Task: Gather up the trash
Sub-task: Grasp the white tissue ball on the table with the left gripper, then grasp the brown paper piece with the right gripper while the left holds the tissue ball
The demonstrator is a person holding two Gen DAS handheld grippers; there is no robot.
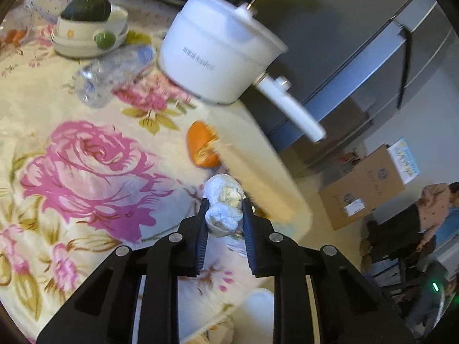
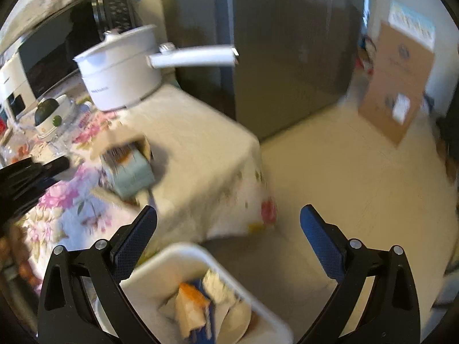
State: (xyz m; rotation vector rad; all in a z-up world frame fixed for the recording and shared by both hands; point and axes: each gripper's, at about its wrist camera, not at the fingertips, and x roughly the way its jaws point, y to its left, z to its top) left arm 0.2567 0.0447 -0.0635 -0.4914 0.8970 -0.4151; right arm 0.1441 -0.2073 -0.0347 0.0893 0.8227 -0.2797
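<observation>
My left gripper [image 1: 224, 210] is shut on a crumpled white tissue [image 1: 223, 215] with a yellowish stain, held just above the floral tablecloth [image 1: 86, 157] near the table's edge. An orange wrapper [image 1: 202, 147] lies just beyond it, and an empty clear plastic bottle [image 1: 109, 71] lies farther back. My right gripper [image 2: 228, 220] is open and empty above a white bin [image 2: 172, 261] that holds paper and wrapper scraps [image 2: 200, 301]. A light blue carton [image 2: 130, 169] lies on the table in the right wrist view. The left gripper's fingers [image 2: 43, 169] show at that view's left edge.
A white pot [image 1: 218, 57] with a long handle stands near the table's far corner. Stacked bowls [image 1: 89, 28] hold a dark green fruit. A grey fridge [image 2: 272, 43] and a cardboard box [image 2: 398, 80] stand on the floor beyond the table. A person [image 1: 430, 209] sits at right.
</observation>
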